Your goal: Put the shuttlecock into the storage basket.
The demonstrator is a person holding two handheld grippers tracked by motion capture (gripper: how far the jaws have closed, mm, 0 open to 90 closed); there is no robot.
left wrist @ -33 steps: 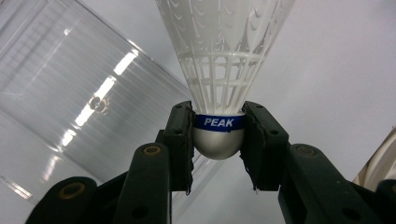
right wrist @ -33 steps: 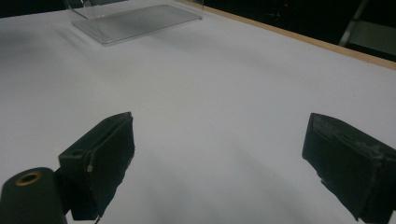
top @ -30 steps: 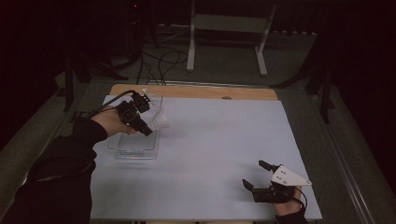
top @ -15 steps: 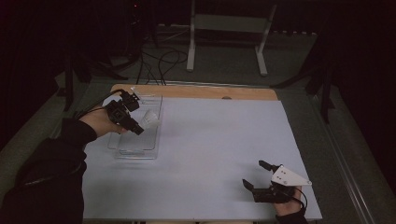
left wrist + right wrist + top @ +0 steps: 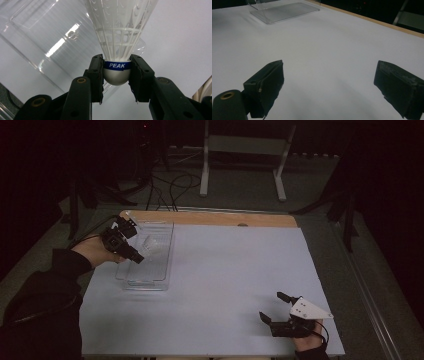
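Observation:
A white plastic shuttlecock (image 5: 120,37) with a blue PEAK band around its rounded cork is pinched at the cork by my left gripper (image 5: 117,75). In the high view that left gripper (image 5: 131,241) hovers over the clear plastic tray (image 5: 150,277) at the table's left, the shuttlecock (image 5: 151,243) pointing right across the tray. My right gripper (image 5: 274,306) rests near the front right of the white table cover, jaws wide apart. In the right gripper view its gripper (image 5: 329,82) has nothing but bare table between the pads.
The clear tray (image 5: 284,11) lies far off in the right gripper view. A wooden strip (image 5: 210,217) runs along the table's far edge. Cables and a metal stand (image 5: 242,150) sit on the floor beyond. A dark sleeve (image 5: 45,295) comes in at the lower left.
My left gripper has carried the shuttlecock leftward and slightly nearer, from over the tray's far right part toward its left side. The right gripper has stayed put.

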